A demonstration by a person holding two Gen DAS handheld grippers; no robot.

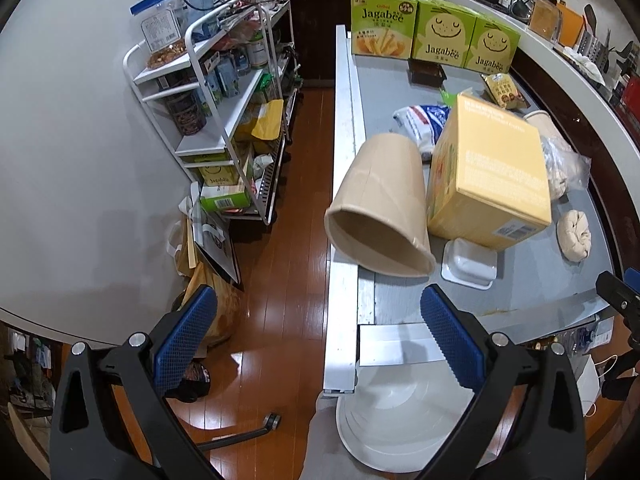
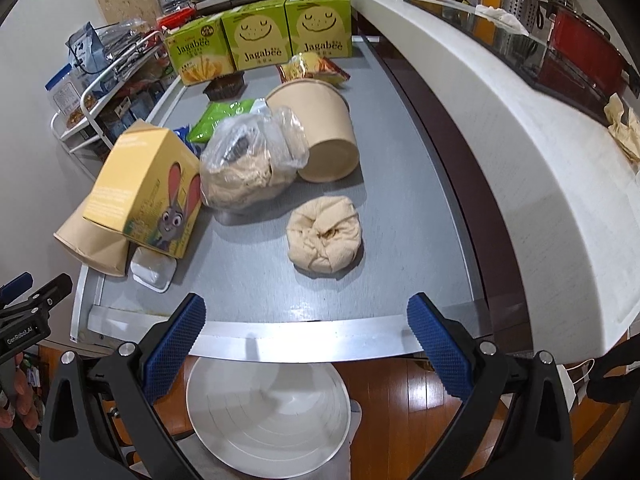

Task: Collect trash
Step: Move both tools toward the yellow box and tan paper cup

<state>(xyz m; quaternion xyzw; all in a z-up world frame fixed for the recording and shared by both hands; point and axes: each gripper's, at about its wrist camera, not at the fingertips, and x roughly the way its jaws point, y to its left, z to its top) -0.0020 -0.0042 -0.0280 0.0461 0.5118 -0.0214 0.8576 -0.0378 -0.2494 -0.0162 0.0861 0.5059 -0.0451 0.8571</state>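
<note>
The trash lies scattered on the grey surface (image 2: 400,208). A tan cup (image 1: 380,208) lies on its side at the surface's left edge, mouth toward me, touching the yellow box (image 1: 492,176) beside it. The box is tilted, one lower corner over a small white tray (image 1: 468,264). In the right wrist view a wad of tan paper (image 2: 325,238) sits alone near the middle of the surface. Behind it a clear bag (image 2: 252,160) stuffed with tan paper leans against a second cup (image 2: 320,132), which also lies on its side, base toward me. A green packet (image 2: 222,120) lies behind the bag, and a blue-and-white packet (image 1: 422,118) shows behind the first cup. Farther back are a dark tray (image 2: 225,85), a snack pouch (image 2: 314,68), and three green cartons (image 2: 260,40) in a row at the far edge.

A white bin (image 2: 268,412) stands on the wooden floor (image 1: 288,208) below the near edge of the surface, mouth open upward.

My left gripper (image 1: 320,344) hovers over the near left corner of the surface, fingers wide apart, holding nothing. My right gripper (image 2: 306,348) hovers over the near edge above the bin, fingers likewise wide apart and empty.

A white shelf rack (image 1: 224,120) loaded with goods stands left of the surface. A white counter (image 2: 520,140) runs along the right side.
</note>
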